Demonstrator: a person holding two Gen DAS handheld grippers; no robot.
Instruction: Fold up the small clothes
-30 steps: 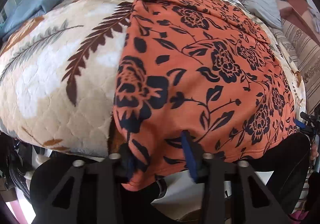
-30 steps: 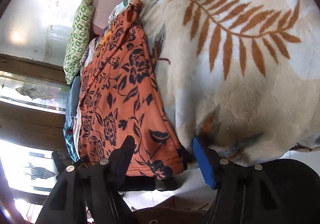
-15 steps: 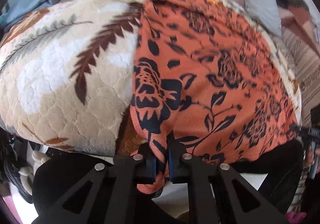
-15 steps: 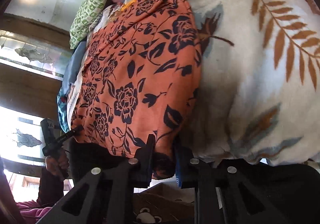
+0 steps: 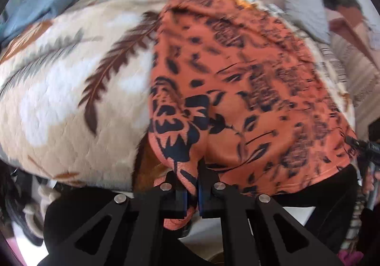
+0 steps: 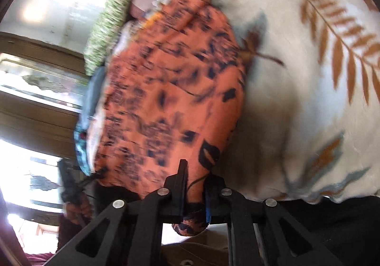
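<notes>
Both my grippers, wide apart a second ago, have just been closing and now pinch cloth at the near hem. The orange garment [image 5: 249, 80] with its dark floral print lies spread on the leaf-patterned blanket [image 5: 66, 90], its near edge hanging over the side and bunching where I hold it. The left view alone shows grey pillows [image 5: 301, 7] beyond; the right view alone shows a green cushion [image 6: 111, 19] and my other hand [image 6: 76, 206]. Left gripper [image 5: 192, 191] points steeply down, clamped on the hem; right gripper [image 6: 194, 194] tilts less, clamped on a fold.
</notes>
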